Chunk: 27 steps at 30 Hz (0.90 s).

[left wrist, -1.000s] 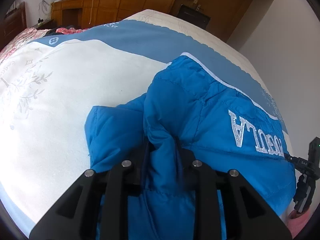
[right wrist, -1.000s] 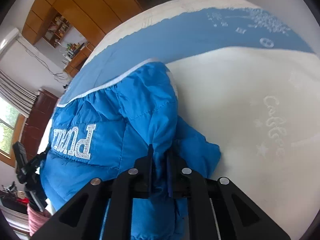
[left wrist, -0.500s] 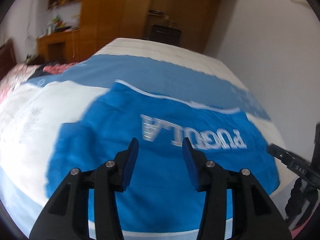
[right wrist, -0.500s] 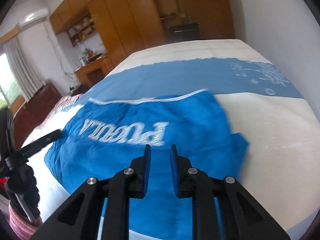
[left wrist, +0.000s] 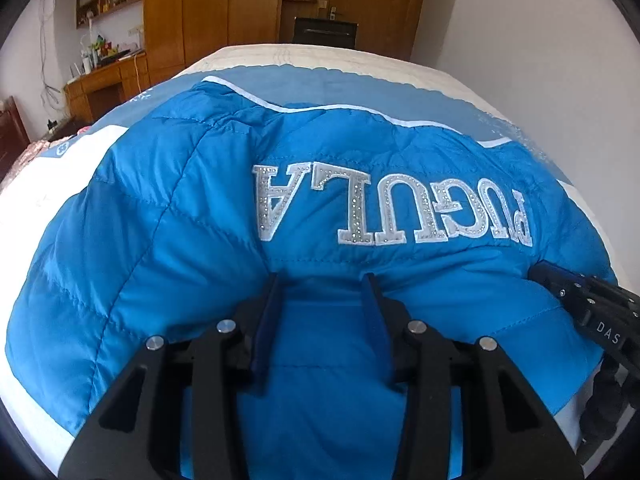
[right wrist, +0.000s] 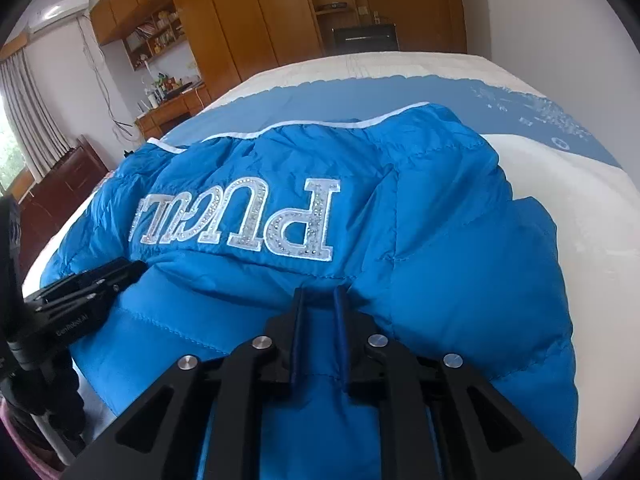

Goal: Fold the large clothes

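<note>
Wooden wardrobes (left wrist: 224, 12) and a cluttered desk (right wrist: 172, 108) lined the far wall, at about twelve and ten o'clock beyond a bed (left wrist: 320, 60) covered by a white and blue bedspread. On that bed lay the blue puffer jacket (left wrist: 180, 220), back upward, its silver lettering (left wrist: 392, 216) reading upside down from the near edge and a white trim line along its far hem.

At six o'clock in the left wrist view, the left claw (left wrist: 324, 284) stood parted, its two fingers pressed down into the padded fabric near the collar edge; its jaws had just been closing a little, with a ridge of jacket between them but not pinched. The right claw (right wrist: 318, 294) sat at six o'clock in its own view, jaws nearly together with a narrow fold of the jacket between them; whether the pads truly clamped that fold I could not tell. Each claw showed in the other's view, the right one at four o'clock (left wrist: 576, 300), the left one at eight o'clock (right wrist: 92, 280), both resting on the jacket.
</note>
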Motion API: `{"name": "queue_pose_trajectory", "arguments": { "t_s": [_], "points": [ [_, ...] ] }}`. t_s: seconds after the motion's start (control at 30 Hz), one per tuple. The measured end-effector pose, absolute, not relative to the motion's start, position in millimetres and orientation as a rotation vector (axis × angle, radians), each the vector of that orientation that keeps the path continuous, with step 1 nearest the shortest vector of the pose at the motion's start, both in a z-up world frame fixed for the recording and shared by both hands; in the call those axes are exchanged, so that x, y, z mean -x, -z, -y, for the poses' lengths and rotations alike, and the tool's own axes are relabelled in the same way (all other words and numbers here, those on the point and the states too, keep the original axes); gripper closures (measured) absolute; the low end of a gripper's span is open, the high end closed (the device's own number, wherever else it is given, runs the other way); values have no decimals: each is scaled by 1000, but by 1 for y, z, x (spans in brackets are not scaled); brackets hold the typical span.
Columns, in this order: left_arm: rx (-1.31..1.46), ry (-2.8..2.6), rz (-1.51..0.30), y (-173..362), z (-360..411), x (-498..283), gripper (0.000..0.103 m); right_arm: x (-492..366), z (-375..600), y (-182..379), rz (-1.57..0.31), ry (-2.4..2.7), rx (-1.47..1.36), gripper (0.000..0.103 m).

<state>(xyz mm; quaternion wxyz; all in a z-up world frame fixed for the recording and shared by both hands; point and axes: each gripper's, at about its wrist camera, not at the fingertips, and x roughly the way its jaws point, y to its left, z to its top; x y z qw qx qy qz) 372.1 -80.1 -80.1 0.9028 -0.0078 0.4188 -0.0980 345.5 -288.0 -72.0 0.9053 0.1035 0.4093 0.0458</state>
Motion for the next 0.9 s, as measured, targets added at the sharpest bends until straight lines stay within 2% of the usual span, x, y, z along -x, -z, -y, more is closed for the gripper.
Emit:
{"name": "queue_pose_trajectory", "arguments": {
  "t_s": [0.1,0.23,0.57,0.77,0.8,0.83,0.87,0.9],
  "points": [
    [58,197,-885,68,73,-366,63,-339,291,61,-847,-101,-231,90],
    [79,244,-820,47,72,-339,63,-314,298,41,-795,-132,-251,88],
    [-28,250,-862,81,85,-336,61,-304,270,73,-802,-62,-66,91],
    [73,258,-912,64,70,-336,63,-301,291,54,-850,-135,-164,90],
    [86,254,-898,56,63,-331,62,-297,298,47,-840,-151,-186,84],
    [92,236,-879,47,55,-327,55,-291,309,38,-821,-149,-199,78],
    [98,197,-858,37,41,-324,48,-288,320,31,-810,-130,-211,65],
    [109,171,-841,30,28,-323,45,-285,333,25,-803,-114,-233,57]
  ]
}}
